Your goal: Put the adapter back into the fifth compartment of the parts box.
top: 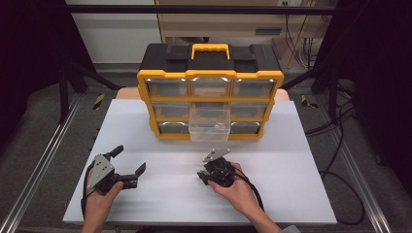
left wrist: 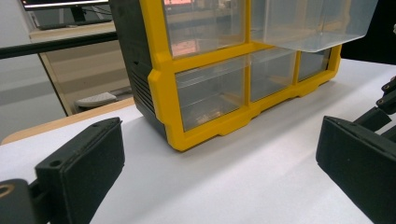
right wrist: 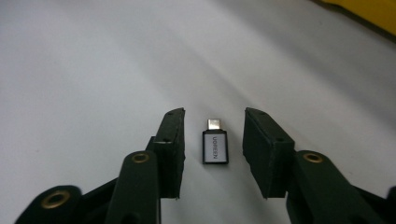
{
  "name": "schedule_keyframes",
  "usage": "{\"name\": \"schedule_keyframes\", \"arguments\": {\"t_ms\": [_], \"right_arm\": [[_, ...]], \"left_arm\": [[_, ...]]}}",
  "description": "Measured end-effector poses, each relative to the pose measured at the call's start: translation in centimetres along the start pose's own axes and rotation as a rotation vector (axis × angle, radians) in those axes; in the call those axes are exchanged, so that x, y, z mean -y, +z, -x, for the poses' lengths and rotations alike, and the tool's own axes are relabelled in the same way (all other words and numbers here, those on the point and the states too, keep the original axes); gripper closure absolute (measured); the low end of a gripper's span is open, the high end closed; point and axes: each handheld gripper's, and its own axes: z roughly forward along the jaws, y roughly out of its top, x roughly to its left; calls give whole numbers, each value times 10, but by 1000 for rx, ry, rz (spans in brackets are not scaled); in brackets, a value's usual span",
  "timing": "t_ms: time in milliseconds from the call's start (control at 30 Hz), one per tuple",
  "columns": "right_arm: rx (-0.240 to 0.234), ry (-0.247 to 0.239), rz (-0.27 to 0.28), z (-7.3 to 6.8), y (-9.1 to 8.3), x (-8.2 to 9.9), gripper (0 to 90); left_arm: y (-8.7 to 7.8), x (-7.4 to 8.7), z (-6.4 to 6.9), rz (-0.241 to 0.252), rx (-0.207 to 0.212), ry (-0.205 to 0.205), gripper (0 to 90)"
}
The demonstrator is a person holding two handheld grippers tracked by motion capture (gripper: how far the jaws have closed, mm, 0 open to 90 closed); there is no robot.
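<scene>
Both grippers [top: 130,160] [right wrist: 212,140] apparently open

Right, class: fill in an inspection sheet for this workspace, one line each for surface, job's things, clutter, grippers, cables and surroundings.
Surface: white board, flat.
Job's things: small adapter lying flat between the right gripper's jaws, untouched; yellow and black drawer organizer at the back, one clear drawer pulled out.
Clutter: nothing seen.
Grippers: left gripper open, off to the left; right gripper open, jaws either side of the adapter.
Cables: black cables on the right.
Surroundings: metal rails beside the board.
</scene>
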Motion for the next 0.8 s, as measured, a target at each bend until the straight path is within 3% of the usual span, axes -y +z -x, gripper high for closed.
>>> {"name": "schedule_keyframes", "arguments": {"t_ms": [467,800], "right_arm": [[18,-59,-20,-5,6,2,762],[-7,-55,8,-1,-4,7,764]], "left_arm": [[-2,0,-1,4,-4,-5,10],[-1,0,0,4,1,-1,10]]}}
